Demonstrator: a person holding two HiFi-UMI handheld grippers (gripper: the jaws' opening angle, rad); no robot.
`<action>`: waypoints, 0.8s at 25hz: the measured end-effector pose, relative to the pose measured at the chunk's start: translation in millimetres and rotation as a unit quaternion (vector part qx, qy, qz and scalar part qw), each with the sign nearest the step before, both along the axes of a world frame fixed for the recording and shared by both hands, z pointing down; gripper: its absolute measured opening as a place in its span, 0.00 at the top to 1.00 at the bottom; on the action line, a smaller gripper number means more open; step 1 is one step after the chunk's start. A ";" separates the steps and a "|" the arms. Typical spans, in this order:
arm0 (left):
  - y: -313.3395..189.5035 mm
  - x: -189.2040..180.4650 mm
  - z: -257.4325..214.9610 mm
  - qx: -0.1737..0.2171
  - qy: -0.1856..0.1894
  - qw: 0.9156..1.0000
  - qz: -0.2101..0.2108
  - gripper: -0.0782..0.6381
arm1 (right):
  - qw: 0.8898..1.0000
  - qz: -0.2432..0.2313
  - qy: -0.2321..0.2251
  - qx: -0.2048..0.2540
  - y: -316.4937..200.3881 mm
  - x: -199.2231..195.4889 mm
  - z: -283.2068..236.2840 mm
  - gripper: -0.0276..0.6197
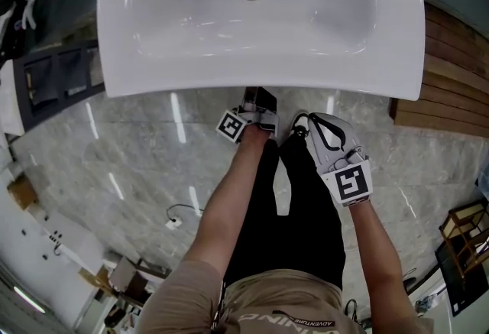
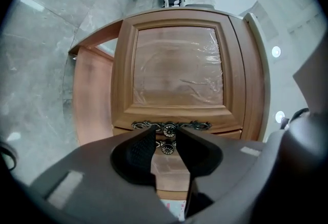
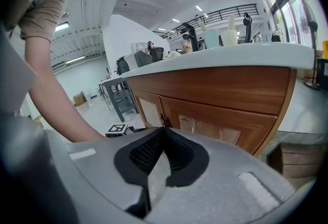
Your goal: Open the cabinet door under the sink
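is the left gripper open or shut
Open: the left gripper has its jaws apart, a door knob showing through the gap.

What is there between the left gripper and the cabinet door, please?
In the left gripper view, only two ornate knobs. One shows in the gap of the open left gripper, in front of the cabinet door.

- In the head view, the sink (image 1: 153, 57) hides the cabinet (image 3: 215, 95) below it, and its far rim runs off the top edge.
- The left gripper (image 2: 165, 135) covers most of the second door (image 2: 171, 171).
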State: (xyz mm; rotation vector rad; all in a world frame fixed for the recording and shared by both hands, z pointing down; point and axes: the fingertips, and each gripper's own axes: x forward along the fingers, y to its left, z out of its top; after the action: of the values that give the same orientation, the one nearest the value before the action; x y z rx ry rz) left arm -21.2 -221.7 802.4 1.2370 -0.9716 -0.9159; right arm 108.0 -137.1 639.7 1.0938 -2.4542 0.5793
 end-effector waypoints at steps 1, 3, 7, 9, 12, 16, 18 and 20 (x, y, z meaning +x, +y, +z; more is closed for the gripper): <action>-0.7 -1.9 -0.5 0.005 0.001 1.000 -0.007 0.70 | 1.000 -0.002 0.004 0.001 0.1 1.9 1.3 0.95; -4.7 -0.4 -1.9 0.010 0.006 1.000 -0.010 0.70 | 1.000 -0.003 0.007 -0.002 2.4 4.1 4.3 0.95; -14.5 13.9 -7.6 0.016 0.009 1.000 0.013 0.70 | 1.000 -0.007 0.007 -0.007 7.2 3.8 5.0 0.95; -15.7 13.7 -9.0 0.019 0.012 1.000 0.008 0.72 | 1.000 -0.007 0.005 -0.009 7.7 3.5 5.6 0.95; -15.3 4.8 -6.6 0.016 0.019 1.000 -0.014 0.74 | 1.000 -0.005 0.001 -0.016 10.4 1.7 8.5 0.95; -17.2 0.2 -4.9 0.015 0.012 1.000 -0.008 0.75 | 1.000 -0.010 0.001 -0.017 13.5 0.2 9.7 0.95; -17.8 1.2 -6.0 0.015 0.017 1.000 -0.005 0.75 | 1.000 -0.009 0.000 -0.018 13.6 0.2 10.8 0.95; -18.6 1.2 -6.0 0.015 0.019 1.000 -0.007 0.75 | 1.000 -0.007 -0.002 -0.020 12.9 -0.4 11.5 0.95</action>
State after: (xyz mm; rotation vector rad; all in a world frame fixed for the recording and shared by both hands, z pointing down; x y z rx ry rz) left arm -20.0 -240.2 796.4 1.2352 -0.9405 -0.9655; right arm 107.6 -124.3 651.2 1.0597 -2.4407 0.6227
